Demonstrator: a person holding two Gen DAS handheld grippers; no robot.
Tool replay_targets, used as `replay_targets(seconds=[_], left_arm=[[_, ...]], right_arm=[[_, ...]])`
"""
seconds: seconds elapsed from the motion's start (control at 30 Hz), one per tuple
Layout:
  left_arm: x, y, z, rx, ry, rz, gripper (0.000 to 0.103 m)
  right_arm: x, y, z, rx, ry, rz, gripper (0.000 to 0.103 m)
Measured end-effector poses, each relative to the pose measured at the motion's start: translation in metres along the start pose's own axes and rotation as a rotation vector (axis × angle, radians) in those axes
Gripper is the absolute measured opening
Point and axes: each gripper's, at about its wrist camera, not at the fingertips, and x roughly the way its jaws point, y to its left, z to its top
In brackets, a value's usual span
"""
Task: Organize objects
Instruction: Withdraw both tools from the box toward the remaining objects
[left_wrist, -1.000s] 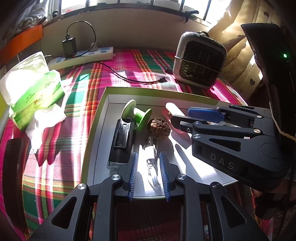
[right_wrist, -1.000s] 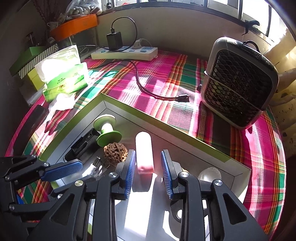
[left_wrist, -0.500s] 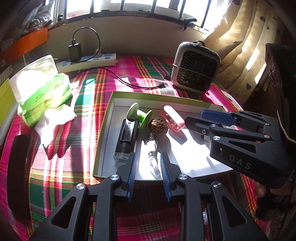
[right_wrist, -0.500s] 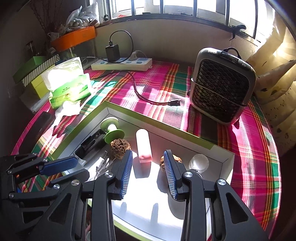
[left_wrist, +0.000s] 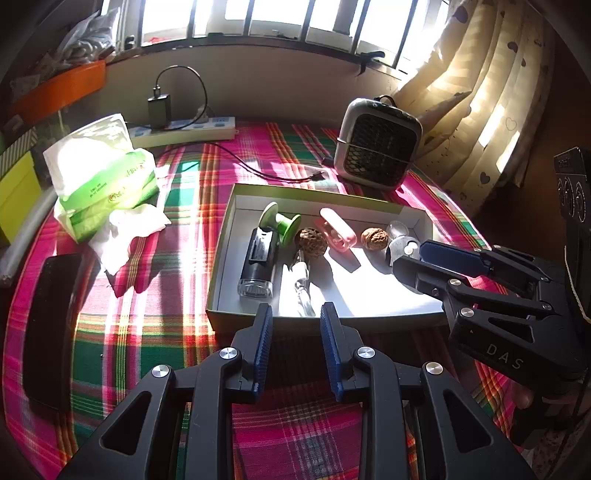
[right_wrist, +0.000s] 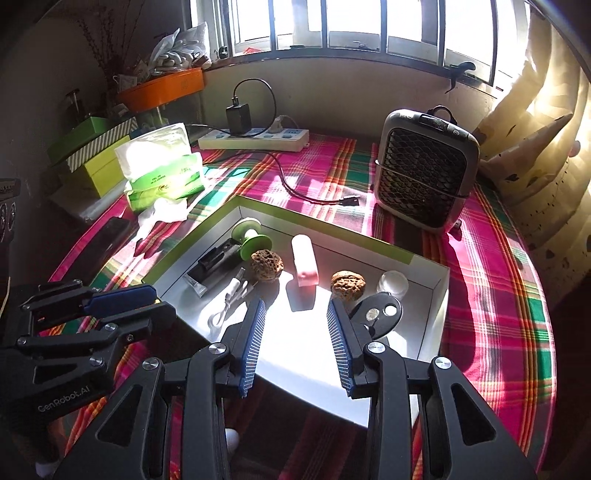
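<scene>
Both tools hover at the near edge of the tray (left_wrist: 221, 236), which rests on the plaid-covered desk (left_wrist: 155, 325). The left tool (left_wrist: 295, 317) and right tool (right_wrist: 295, 314) each stand partly open with nothing between the pads. The tray holds a row: black device (left_wrist: 258, 258), green spool (left_wrist: 280, 223), dark nut (left_wrist: 311, 240), pink case (left_wrist: 338, 234), light nut (left_wrist: 373, 239) and clear dome (right_wrist: 393, 282), with a white cable (right_wrist: 229, 299) in front. The cable lies straight ahead of the left tool, its long axis running along the tool's line. The pink case lies ahead of the right tool, also lengthwise. The heater (right_wrist: 424, 184) and tissue pack (left_wrist: 103, 177) stand well apart; nothing blocks either approach.
</scene>
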Motion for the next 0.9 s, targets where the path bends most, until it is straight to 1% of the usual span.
replay_targets(seconds=[0.17,0.5,0.7,0.9], left_arm=[[-0.002,0.002,-0.011,-0.002,0.015,-0.003,0.025],[-0.005,0.001,-0.027,-0.005,0.036,-0.008,0.025],[-0.005,0.001,-0.034,-0.005,0.049,-0.004,0.025],[-0.004,0.002,-0.037,-0.007,0.057,-0.004,0.025]], right_arm=[[-0.011,0.006,-0.017,0.002,-0.003,0.017,0.037],[-0.018,0.014,-0.045,0.005,0.012,0.044,0.037],[-0.016,0.017,-0.062,0.025,0.029,0.088,0.037],[-0.011,0.020,-0.071,0.029,0.056,0.133,0.038]])
